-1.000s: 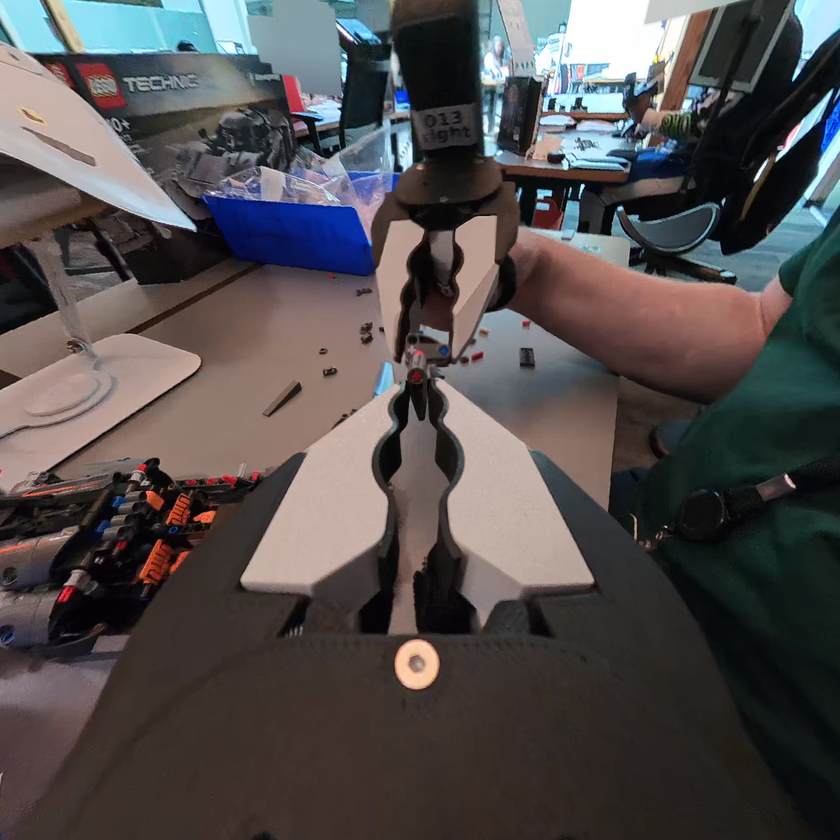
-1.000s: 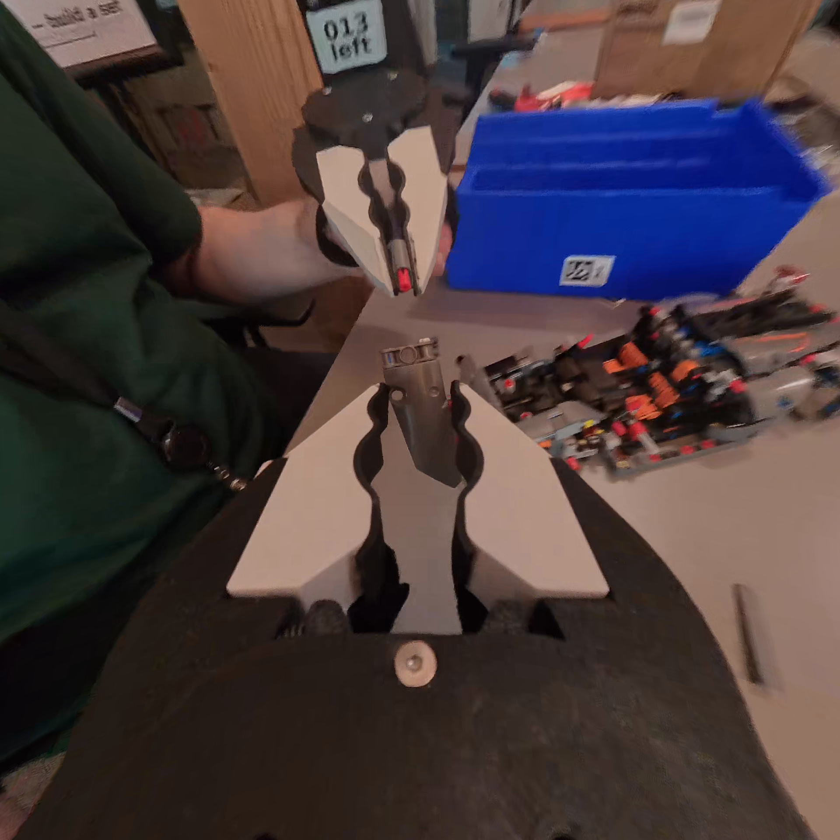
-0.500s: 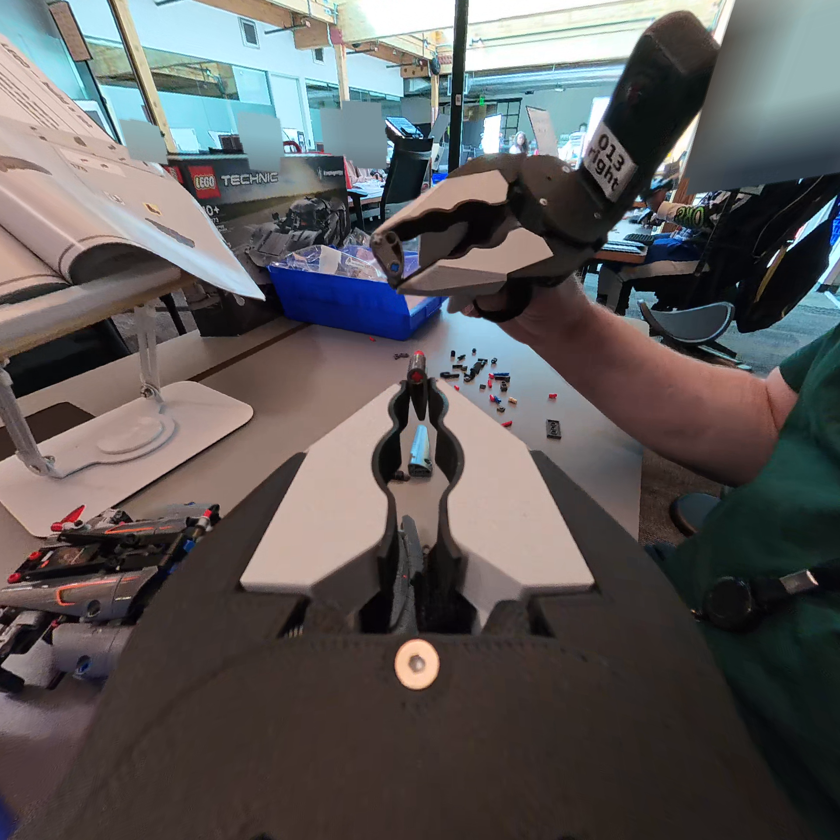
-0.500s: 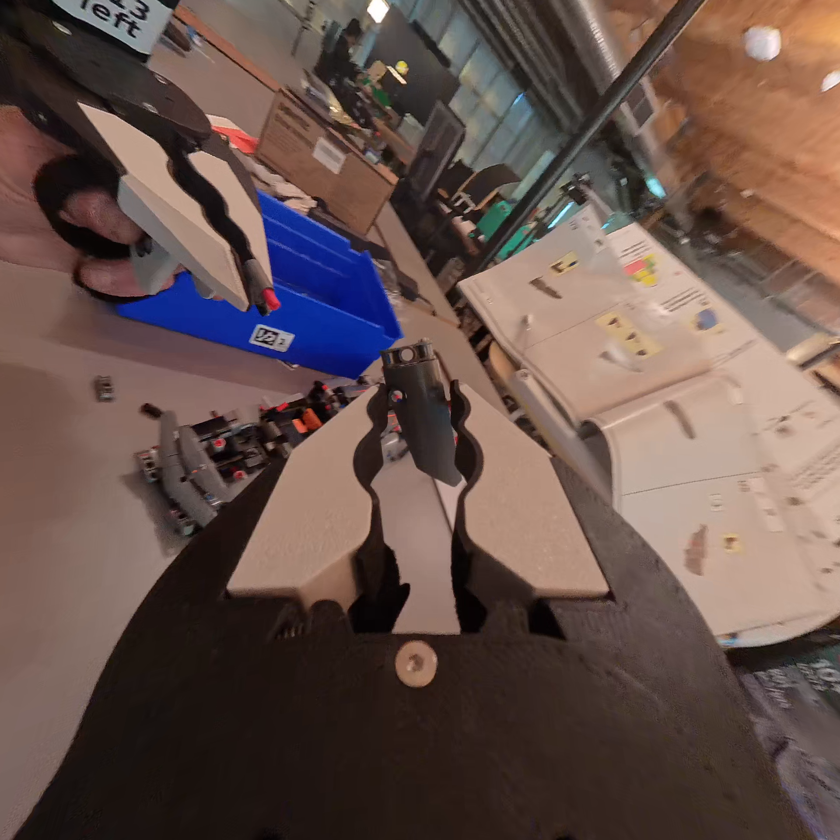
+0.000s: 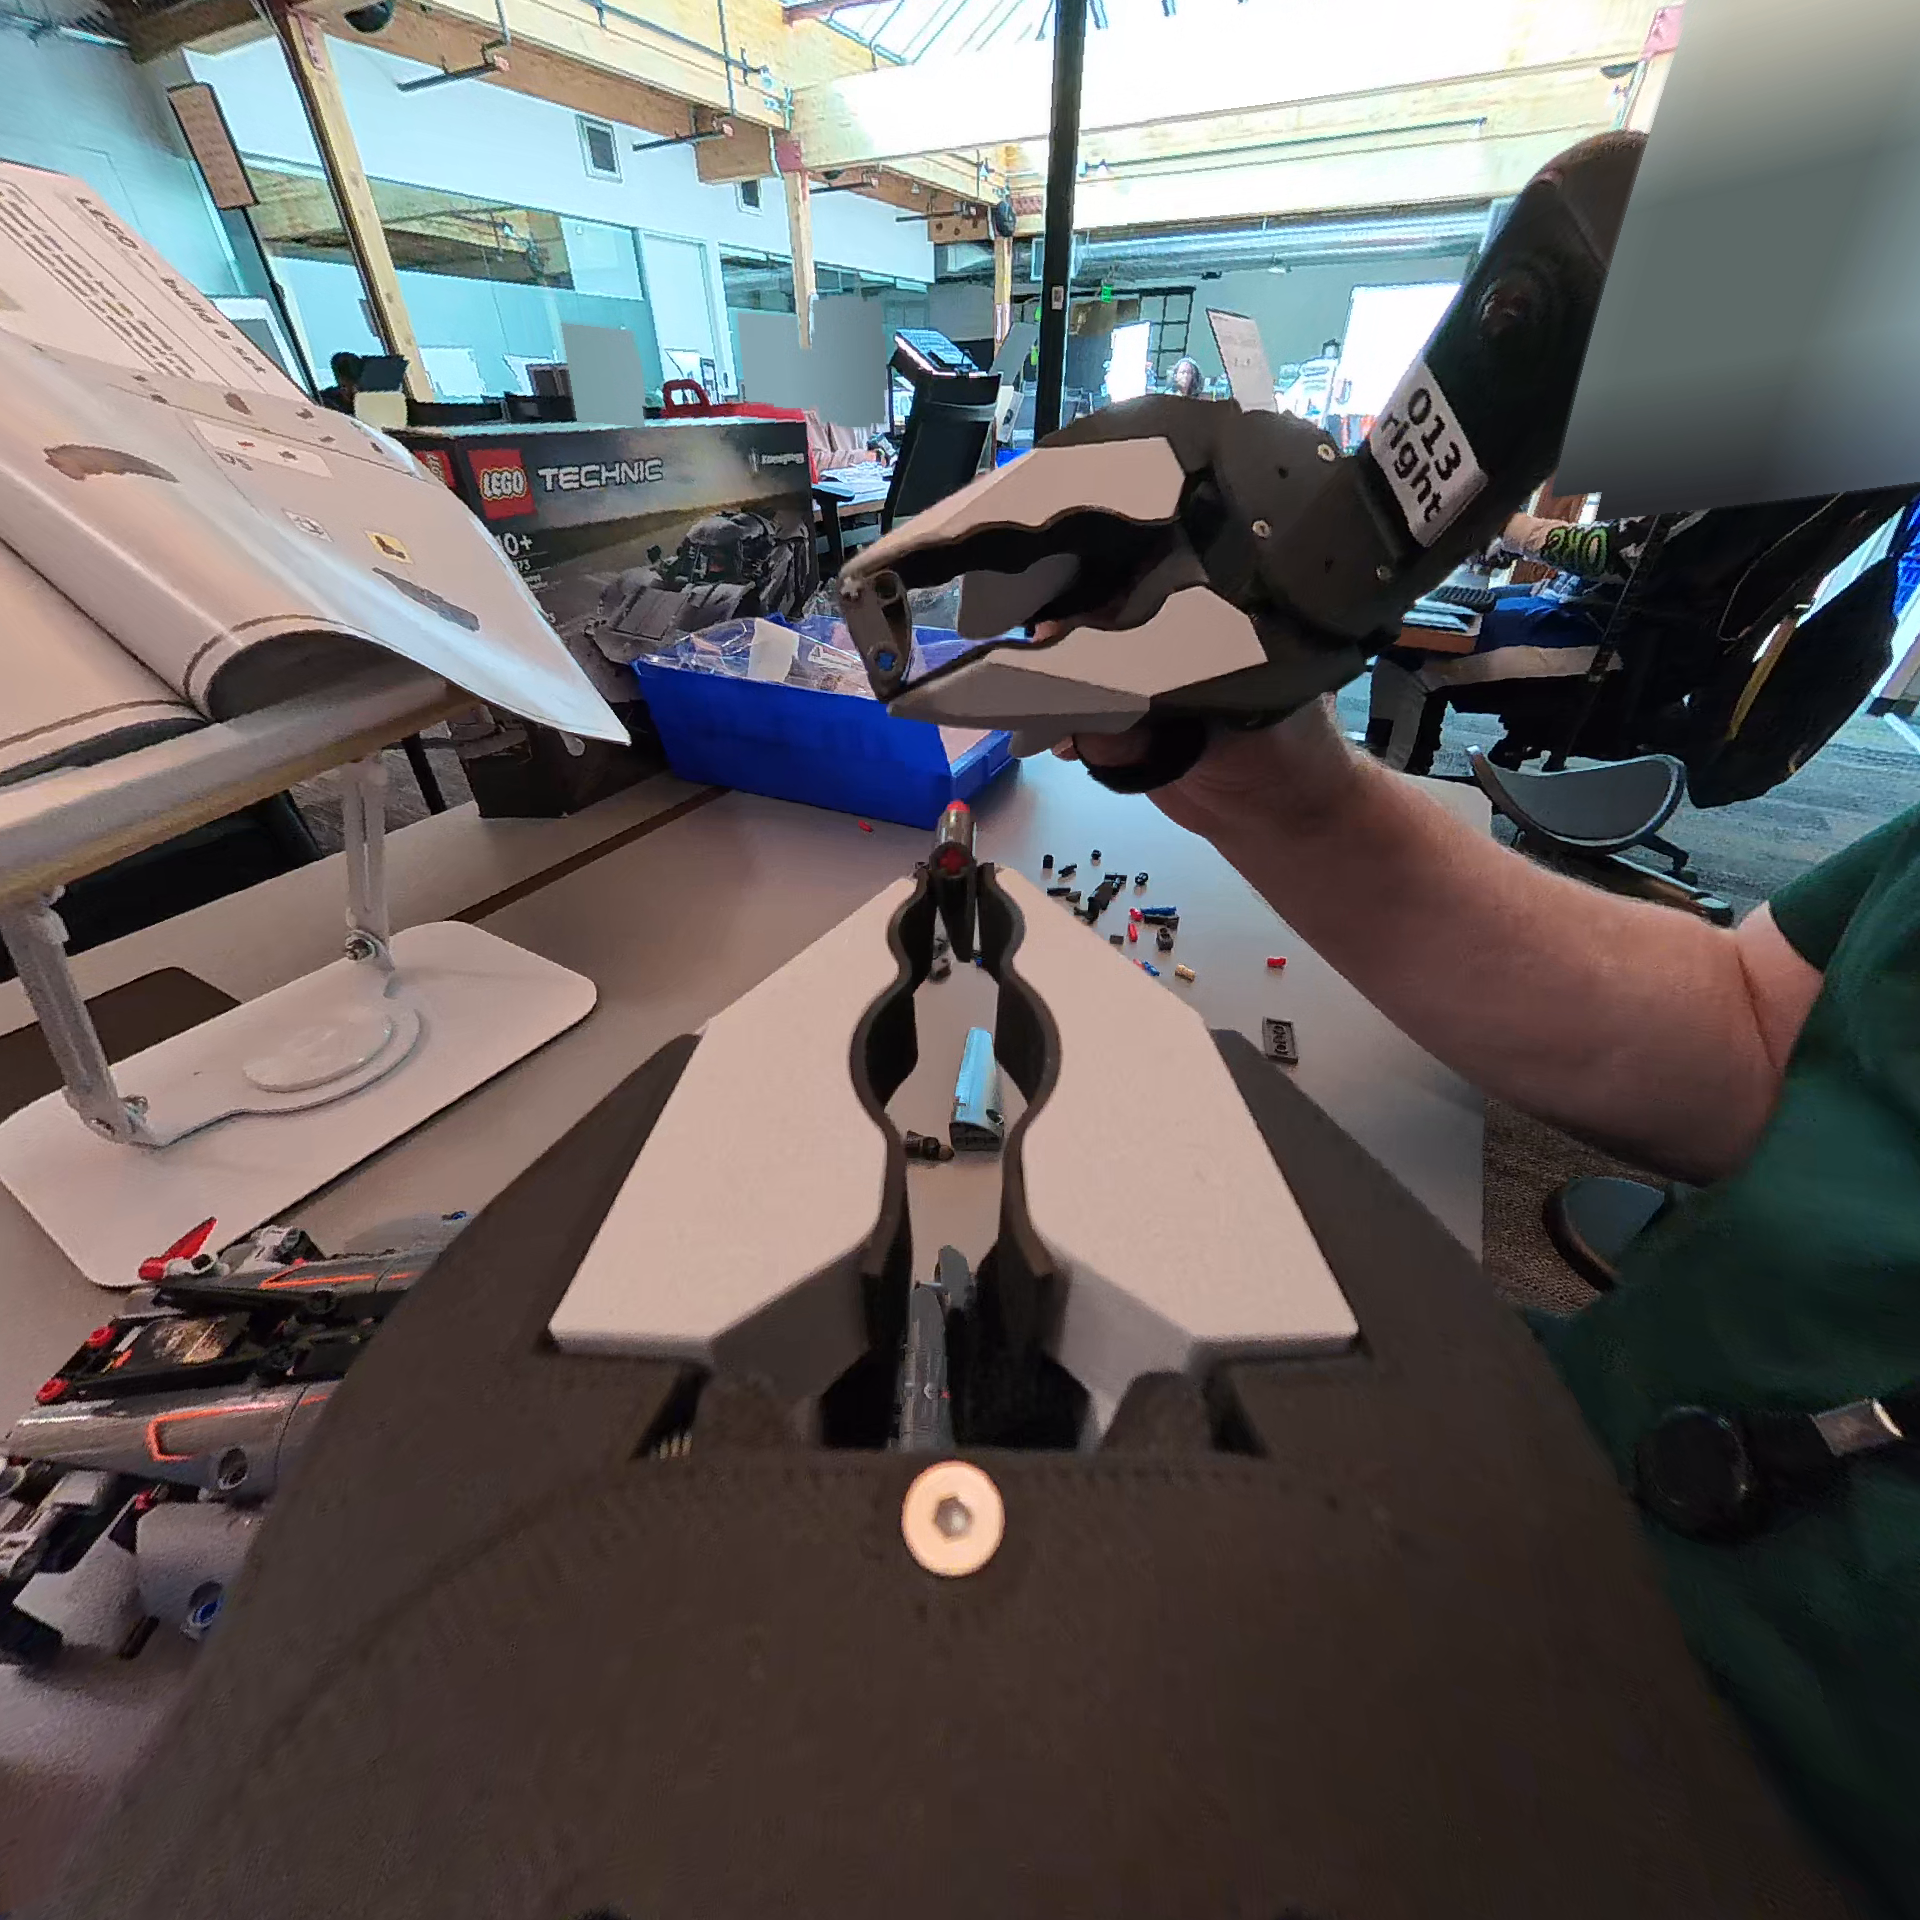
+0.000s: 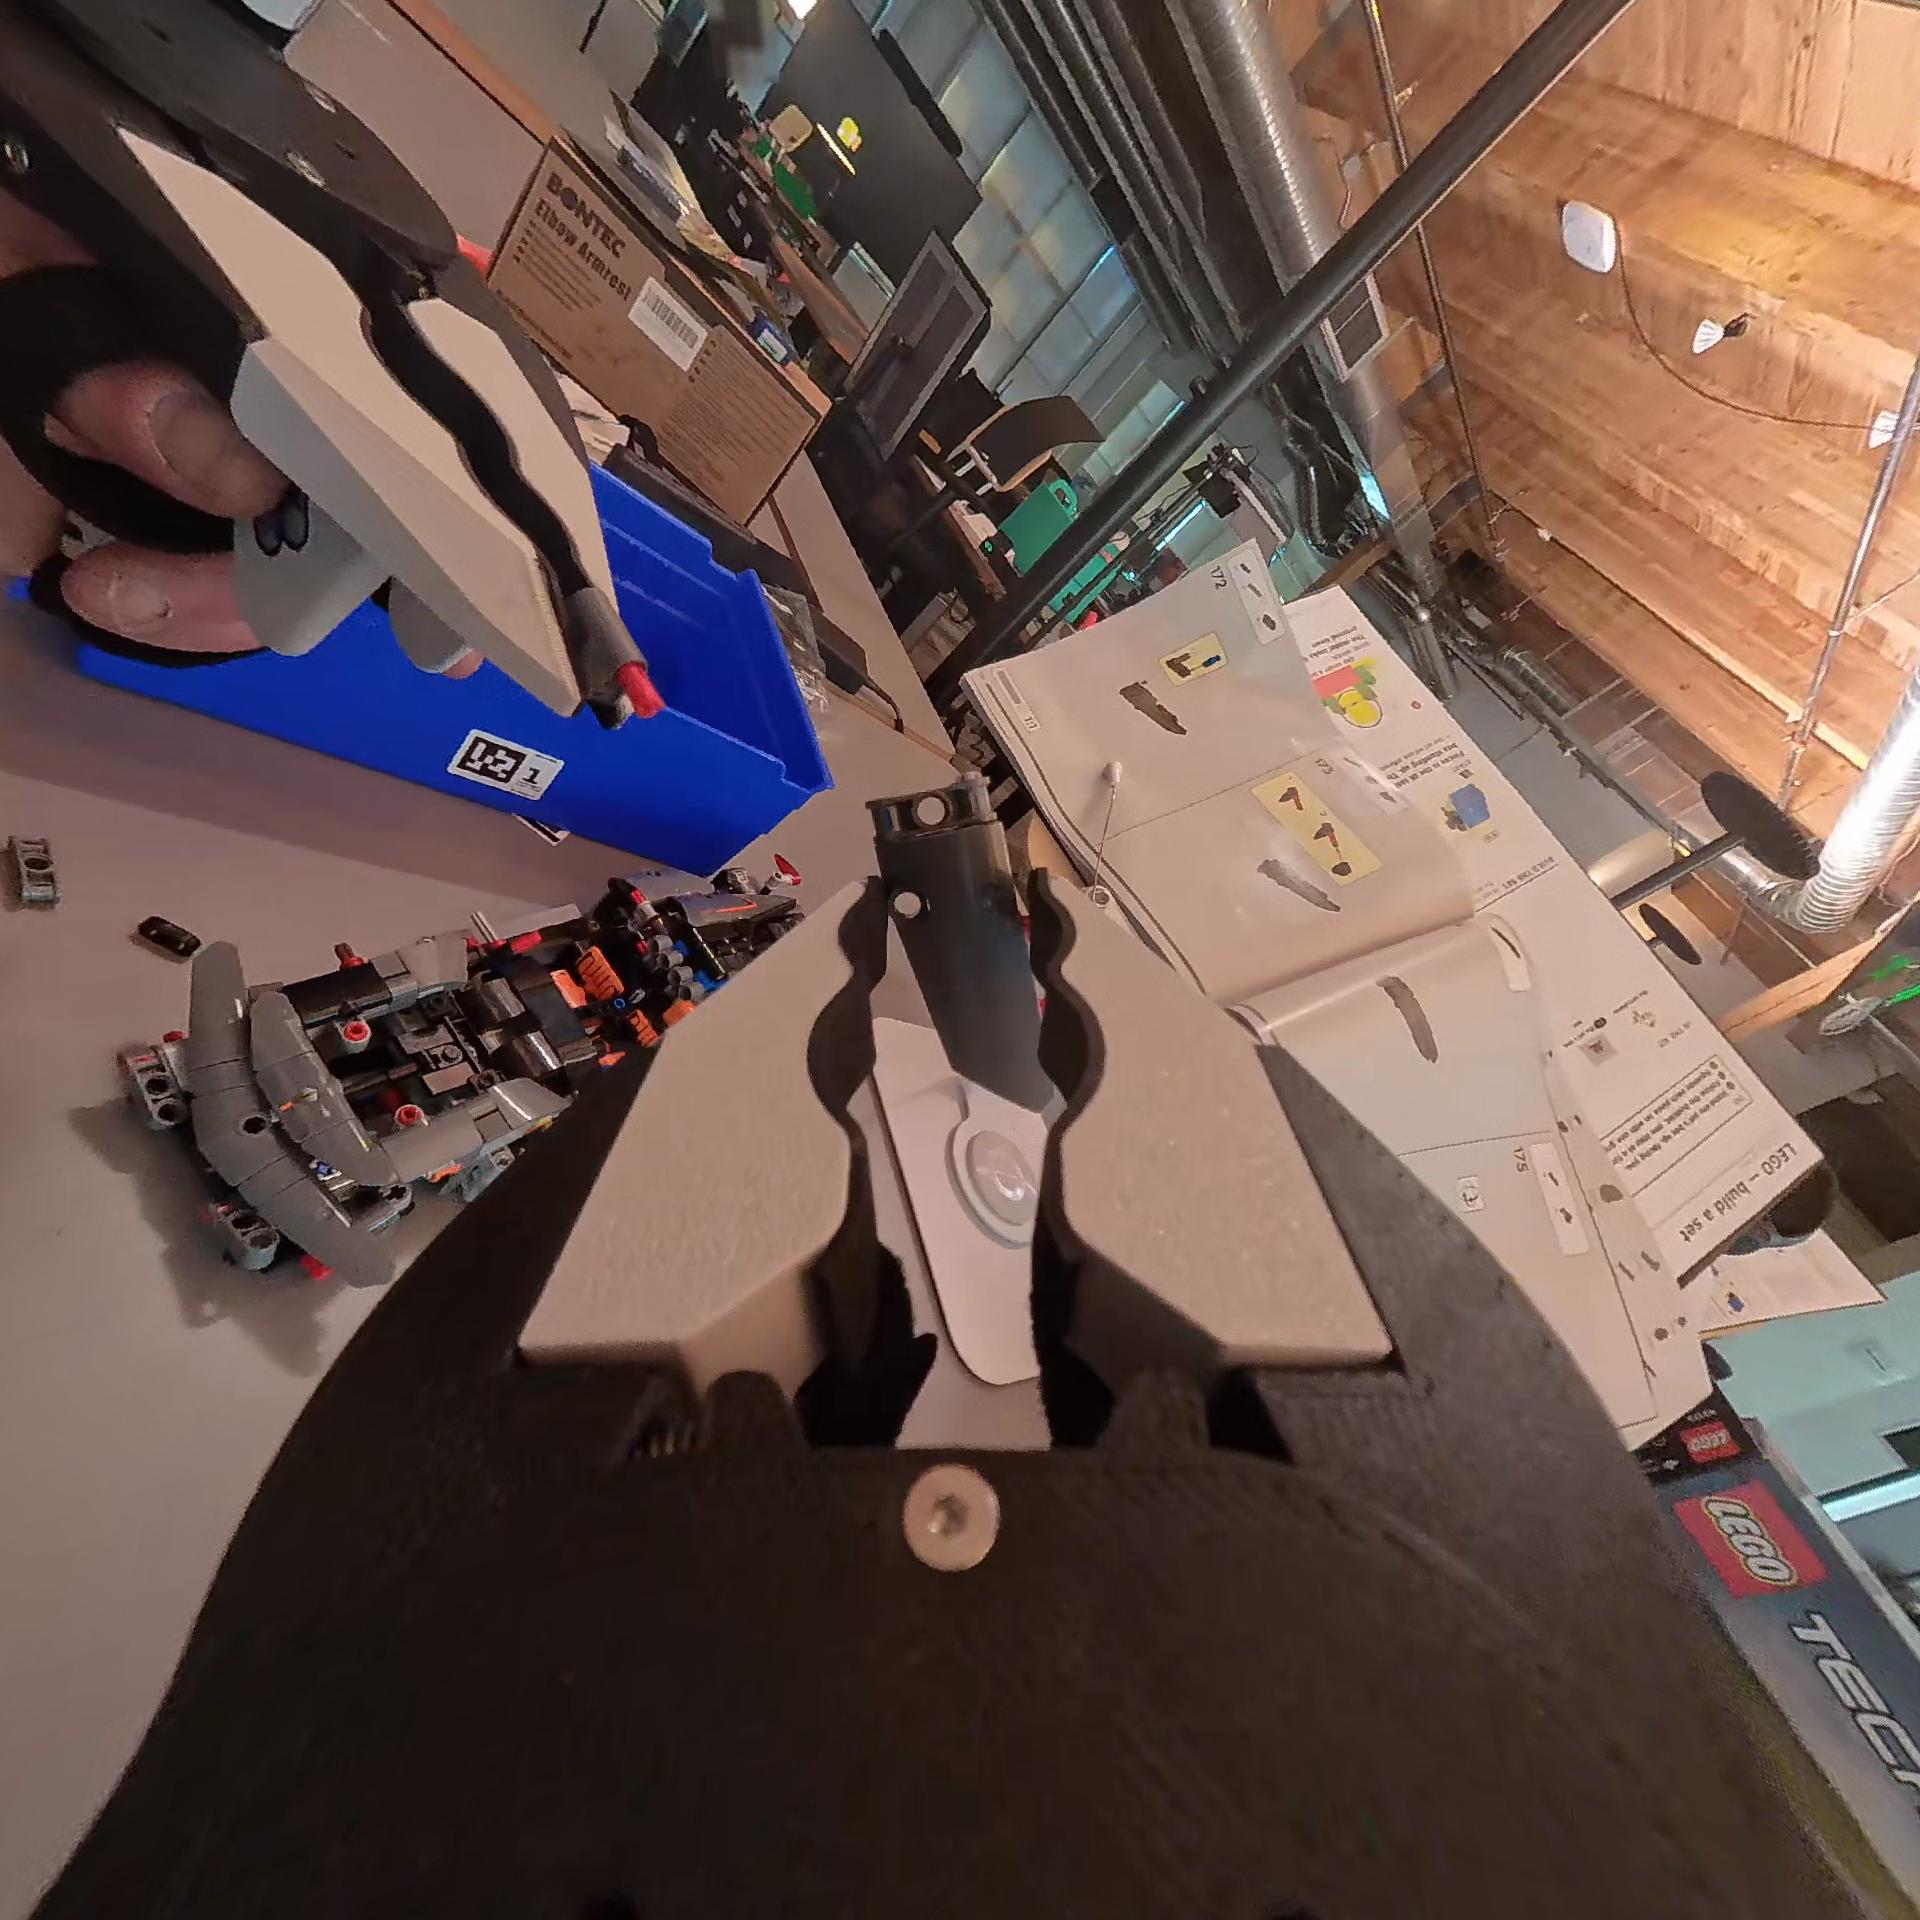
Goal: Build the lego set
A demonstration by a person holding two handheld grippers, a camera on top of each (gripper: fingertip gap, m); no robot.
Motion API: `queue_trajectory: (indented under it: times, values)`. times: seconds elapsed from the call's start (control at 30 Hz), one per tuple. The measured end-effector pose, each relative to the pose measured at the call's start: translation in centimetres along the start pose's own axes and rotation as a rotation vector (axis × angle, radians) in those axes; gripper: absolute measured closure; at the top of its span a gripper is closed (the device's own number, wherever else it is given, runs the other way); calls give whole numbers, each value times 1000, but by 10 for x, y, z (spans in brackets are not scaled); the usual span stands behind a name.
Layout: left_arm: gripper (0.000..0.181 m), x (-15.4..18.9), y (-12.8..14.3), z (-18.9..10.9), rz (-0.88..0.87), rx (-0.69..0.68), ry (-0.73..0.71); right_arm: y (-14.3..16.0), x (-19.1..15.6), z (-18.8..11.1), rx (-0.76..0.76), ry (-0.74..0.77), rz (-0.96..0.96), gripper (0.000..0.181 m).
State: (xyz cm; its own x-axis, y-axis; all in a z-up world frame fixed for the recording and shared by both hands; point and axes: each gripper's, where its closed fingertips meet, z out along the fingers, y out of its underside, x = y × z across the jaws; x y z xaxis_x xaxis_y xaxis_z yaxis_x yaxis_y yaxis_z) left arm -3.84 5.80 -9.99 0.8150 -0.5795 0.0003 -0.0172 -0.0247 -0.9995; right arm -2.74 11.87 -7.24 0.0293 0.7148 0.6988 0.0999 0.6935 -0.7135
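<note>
My left gripper (image 5: 951, 891) is shut on a small grey pin with a red tip (image 5: 954, 840), held above the table. It also shows at the upper left of the right wrist view (image 6: 608, 691), with the pin (image 6: 621, 675) at its tips. My right gripper (image 6: 956, 899) is shut on a dark grey panel piece (image 6: 961, 935) that sticks out past its tips. In the left wrist view this gripper (image 5: 883, 636) is raised and turned sideways, up and to the right of the pin, apart from it. The partly built black, grey and orange model (image 6: 395, 1060) lies on the table.
An open instruction booklet (image 6: 1351, 935) rests on a white stand (image 5: 312, 1049). A blue bin (image 5: 821, 727) and the set's box (image 5: 644, 530) stand at the back. Small loose pieces (image 5: 1122, 914) and a grey part (image 5: 977, 1091) lie on the table. A person's arm (image 5: 1507, 966) reaches in from the right. My hands' fingertips stand some 7 cm from each other.
A second ago the two grippers met tip to tip low over the table. Both have risen and separated; the right gripper has swung up and turned sideways, facing the booklet.
</note>
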Motion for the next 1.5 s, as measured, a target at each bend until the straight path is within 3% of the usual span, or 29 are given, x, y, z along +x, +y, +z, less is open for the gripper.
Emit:
queue_trajectory:
  times: [0.7, 1.3, 1.5]
  values:
    - [176, -13, -35, 14, 70, -2, -77, -13, -1, 9, -17, 123, -199, 156]
    - [176, -27, -20, 22, 31, -138, -173, -8, -13, 21, -108, 191, -390, 156]
    - [176, -24, -16, 22, 45, -172, -131, -5, -17, 22, -107, 197, -413, 159]
